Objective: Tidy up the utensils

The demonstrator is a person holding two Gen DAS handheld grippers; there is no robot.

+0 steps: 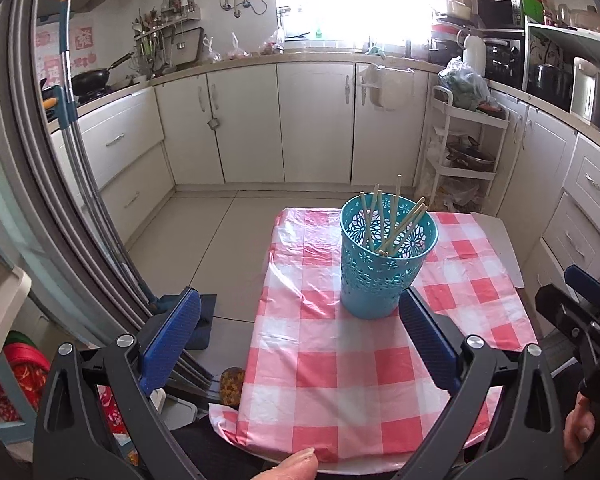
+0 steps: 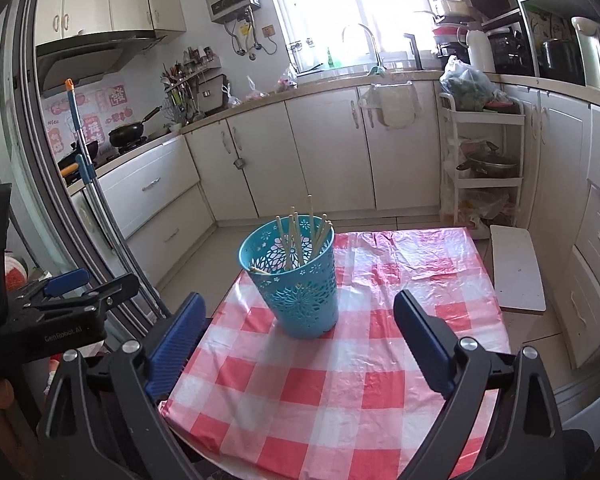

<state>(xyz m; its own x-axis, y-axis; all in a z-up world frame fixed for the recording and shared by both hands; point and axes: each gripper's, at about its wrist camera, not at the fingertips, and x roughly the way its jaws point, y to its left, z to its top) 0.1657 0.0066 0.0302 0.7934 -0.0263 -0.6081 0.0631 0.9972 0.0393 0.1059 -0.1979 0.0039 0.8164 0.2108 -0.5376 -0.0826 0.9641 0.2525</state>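
A teal cut-out holder (image 1: 384, 264) (image 2: 296, 284) stands upright on the red-and-white checked tablecloth (image 1: 340, 380) (image 2: 340, 392). Several pale chopsticks (image 1: 392, 224) (image 2: 300, 236) lean inside it, tips up. My left gripper (image 1: 300, 300) hovers above the near part of the table, open, nothing between its blue pads; the holder lies just beyond its right fingertip. My right gripper (image 2: 300, 300) is open too and holds nothing, with the holder between and beyond its fingertips, untouched. Each gripper shows at the other view's edge: the right (image 1: 580, 320), the left (image 2: 68, 300).
A small table sits on a tiled kitchen floor with white cabinets around. A white trolley (image 1: 460, 152) (image 2: 484, 160) stands behind right. A white board (image 2: 516, 268) lies beside the table's right edge. A mop handle (image 1: 66, 80) leans at the left by a door frame.
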